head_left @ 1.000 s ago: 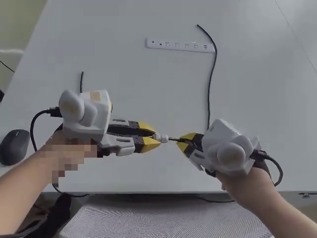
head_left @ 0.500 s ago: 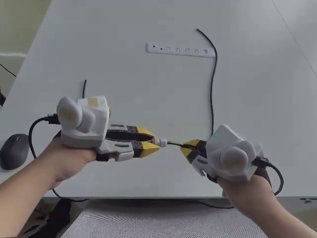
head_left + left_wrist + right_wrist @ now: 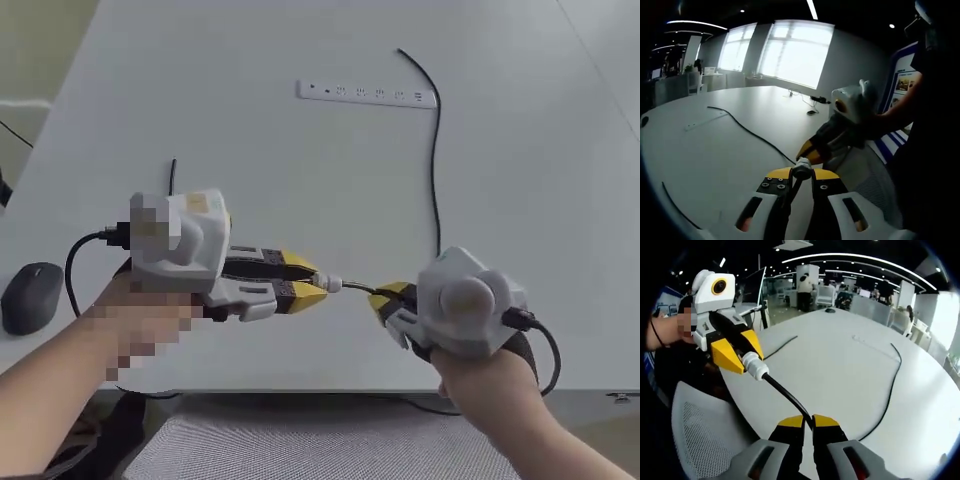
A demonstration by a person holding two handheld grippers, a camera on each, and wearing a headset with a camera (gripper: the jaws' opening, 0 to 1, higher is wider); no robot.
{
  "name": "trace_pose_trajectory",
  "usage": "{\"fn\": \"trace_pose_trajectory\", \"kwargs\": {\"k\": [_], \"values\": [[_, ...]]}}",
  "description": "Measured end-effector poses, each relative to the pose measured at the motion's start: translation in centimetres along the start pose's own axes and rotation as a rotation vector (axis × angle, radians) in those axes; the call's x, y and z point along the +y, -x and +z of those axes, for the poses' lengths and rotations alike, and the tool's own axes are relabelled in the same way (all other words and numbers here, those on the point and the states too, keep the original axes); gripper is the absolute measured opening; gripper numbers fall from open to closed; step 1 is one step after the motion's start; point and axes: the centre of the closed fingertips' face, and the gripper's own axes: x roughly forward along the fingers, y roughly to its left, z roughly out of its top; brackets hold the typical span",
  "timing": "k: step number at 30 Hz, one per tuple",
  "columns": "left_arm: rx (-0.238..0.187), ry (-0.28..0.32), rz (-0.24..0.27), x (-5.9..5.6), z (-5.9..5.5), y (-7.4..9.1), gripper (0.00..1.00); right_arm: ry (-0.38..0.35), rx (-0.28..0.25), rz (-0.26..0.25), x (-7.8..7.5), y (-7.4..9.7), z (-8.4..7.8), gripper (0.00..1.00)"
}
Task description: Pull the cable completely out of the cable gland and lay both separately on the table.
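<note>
White plastic cable gland (image 3: 328,284) sits clamped between the yellow fingers (image 3: 299,268) of the left gripper (image 3: 318,282), held in the air over the near edge of the desk (image 3: 300,170). A short stretch of black cable (image 3: 357,289) runs out of it to the right gripper (image 3: 375,297), whose fingers are closed on the cable nearby. Farther back on the desk lies a power strip (image 3: 366,93), and a mouse (image 3: 30,296) rests at the left.

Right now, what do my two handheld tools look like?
They match. The left tool and right tool each have a white moulded body, a black middle section and yellow wedge-shaped jaw tips. A black lead leaves each rear: left lead, right lead.
</note>
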Motion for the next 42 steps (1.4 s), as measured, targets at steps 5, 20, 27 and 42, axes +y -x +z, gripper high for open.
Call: {"fn": "trace_pose_trajectory", "kwargs": {"k": [5, 20, 27, 42], "values": [[-0.003, 0.004, 0.008, 0.3, 0.0, 0.3, 0.15, 0.028, -0.016, 0.015, 0.2, 0.3, 0.2, 0.01], [-0.03, 0.02, 0.028, 1.0, 0.8, 0.8, 0.15, 0.354, -0.076, -0.015, 2.2, 2.5, 4.9, 0.11], [-0.027, 0.017, 0.029, 1.0, 0.9, 0.7, 0.15, 0.491, -0.084, -0.007, 4.0, 1.6, 6.2, 0.09], [-0.025, 0.019, 0.025, 0.7, 0.8, 0.5, 0.15, 0.503, -0.076, -0.014, 3.6, 1.1, 5.7, 0.01]]}}
